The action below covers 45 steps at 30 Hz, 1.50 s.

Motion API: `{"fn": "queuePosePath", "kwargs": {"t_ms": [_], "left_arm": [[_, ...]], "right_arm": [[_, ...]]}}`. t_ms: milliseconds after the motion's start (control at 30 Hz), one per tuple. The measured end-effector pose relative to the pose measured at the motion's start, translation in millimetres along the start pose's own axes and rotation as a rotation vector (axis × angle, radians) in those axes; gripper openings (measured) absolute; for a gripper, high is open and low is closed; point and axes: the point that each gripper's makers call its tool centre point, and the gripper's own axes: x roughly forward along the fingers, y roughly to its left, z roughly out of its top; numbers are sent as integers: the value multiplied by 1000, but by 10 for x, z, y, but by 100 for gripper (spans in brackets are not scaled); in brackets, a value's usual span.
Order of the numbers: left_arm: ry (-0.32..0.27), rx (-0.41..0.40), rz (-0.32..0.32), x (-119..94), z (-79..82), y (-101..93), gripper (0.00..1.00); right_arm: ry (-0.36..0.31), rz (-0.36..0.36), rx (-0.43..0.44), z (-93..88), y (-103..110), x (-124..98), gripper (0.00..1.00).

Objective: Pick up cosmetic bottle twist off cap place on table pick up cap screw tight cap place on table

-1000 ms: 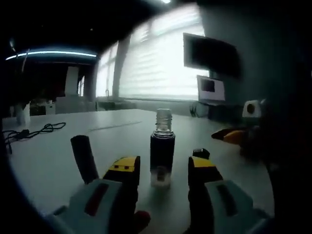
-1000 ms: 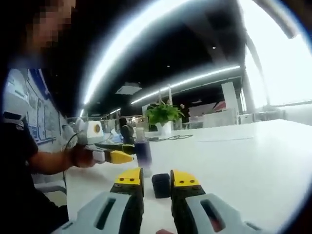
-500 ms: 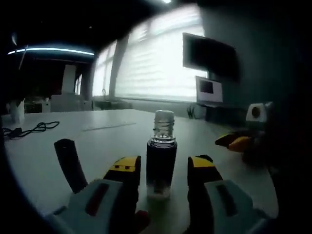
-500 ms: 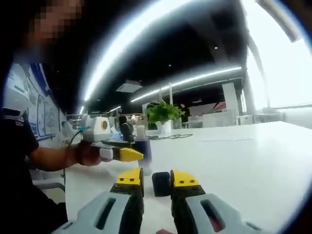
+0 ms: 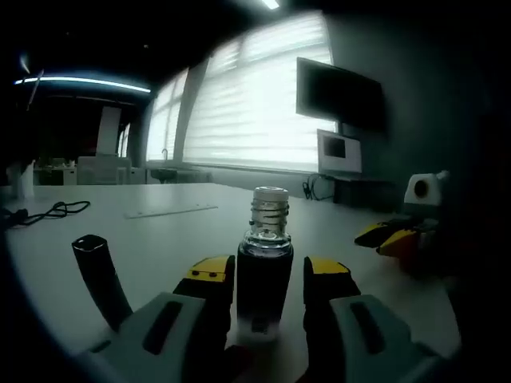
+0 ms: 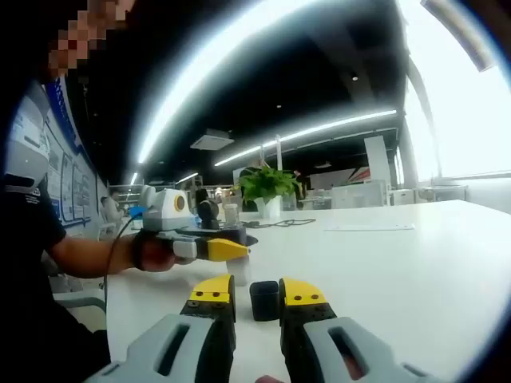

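Note:
The cosmetic bottle (image 5: 263, 275) is dark with a clear threaded neck and has no cap on. It stands upright on the white table (image 5: 160, 239). My left gripper (image 5: 269, 281) is shut on its body, one yellow-tipped jaw pressed to each side. In the right gripper view, the left gripper (image 6: 219, 250) reaches in from the left, held by a hand, and its jaw hides most of the bottle. My right gripper (image 6: 257, 294) is shut on the small black cap (image 6: 263, 300), low over the table. The right gripper (image 5: 393, 238) also appears at the right of the left gripper view.
A dark slanted stick-like object (image 5: 100, 275) stands left of my left jaws. A black cable (image 5: 48, 211) and a flat sheet (image 5: 172, 211) lie further back. A potted plant (image 6: 267, 187) stands at the far end. A person's arm (image 6: 84, 255) is at the left.
My left gripper has moved forward onto the bottle, and its jaws have narrowed onto its sides. My right gripper has stayed put with the cap.

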Motion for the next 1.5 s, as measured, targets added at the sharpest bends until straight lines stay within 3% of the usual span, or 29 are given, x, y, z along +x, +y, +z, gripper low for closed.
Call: {"fn": "queuePosePath", "kwargs": {"t_ms": [400, 900, 1400, 1500], "left_arm": [[-14, 2, 13, 32, -26, 58, 16], [-23, 131, 6, -8, -7, -9, 14], [-29, 24, -14, -98, 29, -27, 14], [-31, 18, -16, -121, 44, -25, 14]], "right_arm": [[8, -3, -3, -16, -6, 8, 15], [11, -18, -5, -26, -27, 14, 15], [38, -49, -24, -41, -17, 35, 10], [76, -75, -94, -64, -7, 78, 12]]}}
